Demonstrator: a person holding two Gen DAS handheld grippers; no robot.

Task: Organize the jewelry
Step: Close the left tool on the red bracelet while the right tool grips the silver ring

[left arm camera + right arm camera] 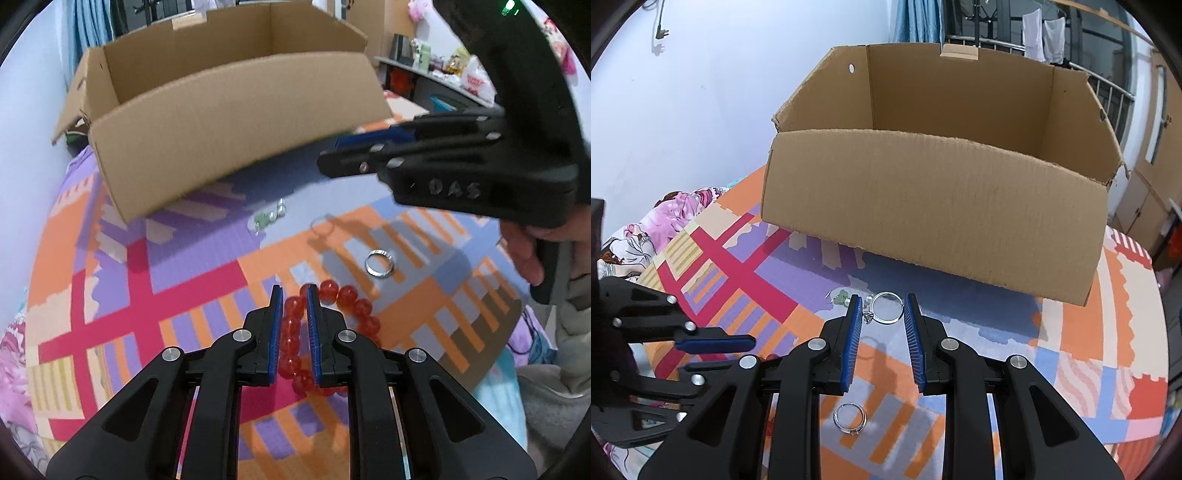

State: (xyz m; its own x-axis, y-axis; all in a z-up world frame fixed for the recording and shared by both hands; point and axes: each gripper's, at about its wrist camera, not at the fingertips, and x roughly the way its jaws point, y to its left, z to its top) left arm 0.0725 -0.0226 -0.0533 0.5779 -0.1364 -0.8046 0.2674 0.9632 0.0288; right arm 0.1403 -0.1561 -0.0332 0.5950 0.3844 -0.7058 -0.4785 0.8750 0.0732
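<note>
Two grippers over a patterned bedspread (746,273), open cardboard box (934,206) sitting at the far side. Left gripper (294,291) points down at a red bead bracelet (354,306); jaws nearly closed, one strand of beads runs up the narrow gap between the blue pads, but can't tell whether the pads actually press on it. The rest of the bracelet loops out to the right on the fabric. Right gripper (882,301) hangs above the spread with a moderate gap between its jaws, nothing in them. Two silver rings on the fabric: a thin one (884,313) showing between the right fingertips, just short of the box, and a wider one (849,418) nearer, below the jaws. A small green-and-pearl piece (842,297) lies left of the thin ring. A hand (524,251) grips the right gripper's handle.
</note>
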